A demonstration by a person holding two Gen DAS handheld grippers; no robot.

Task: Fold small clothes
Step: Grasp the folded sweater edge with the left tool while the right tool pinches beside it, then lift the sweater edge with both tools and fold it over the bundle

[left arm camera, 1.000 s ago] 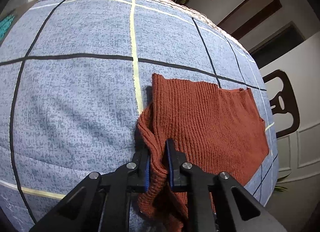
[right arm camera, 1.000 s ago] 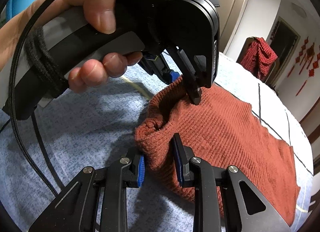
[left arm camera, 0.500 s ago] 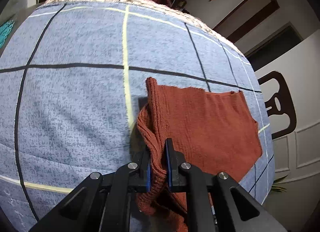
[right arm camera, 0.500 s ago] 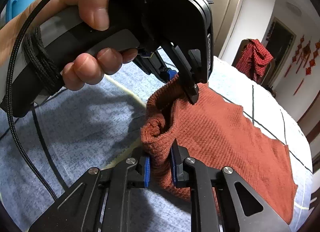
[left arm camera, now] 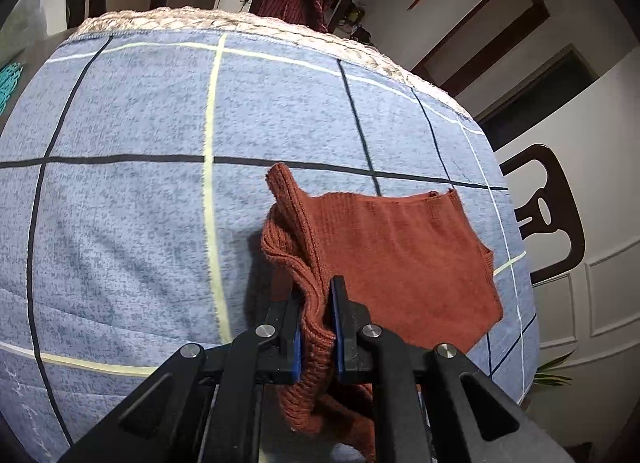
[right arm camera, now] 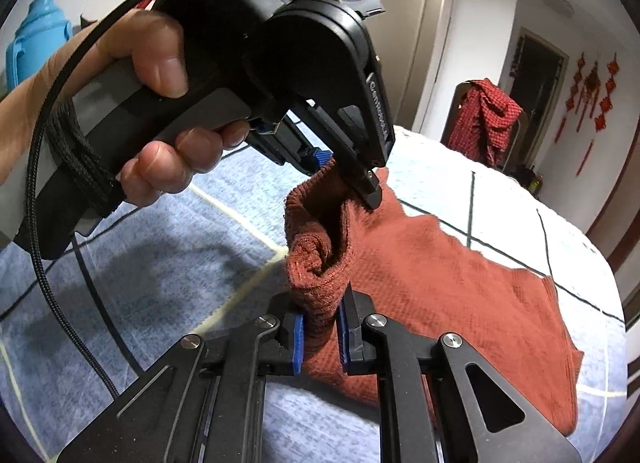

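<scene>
A rust-red knitted garment (left arm camera: 400,255) lies on the blue checked cloth (left arm camera: 120,203), its near left edge raised and bunched. My left gripper (left arm camera: 316,327) is shut on that raised edge, with a fold hanging below the pads. In the right wrist view the same garment (right arm camera: 460,283) spreads to the right. My right gripper (right arm camera: 320,337) has its jaws closing on a bunched corner, and the pads press on the knit. Farther up the same edge, the left gripper (right arm camera: 348,171), held by a person's hand (right arm camera: 160,111), pinches the cloth.
The cloth-covered table ends in a braided rim (left arm camera: 240,23) at the far side. Dark wooden chairs (left arm camera: 548,215) stand at the right and behind. A red checked cloth (right arm camera: 484,119) hangs over a chair. A black cable (right arm camera: 40,223) trails from the left gripper.
My right gripper has closed from wide open onto the garment's bunched corner. Both grippers have lifted, pulling the garment's left edge up off the cloth.
</scene>
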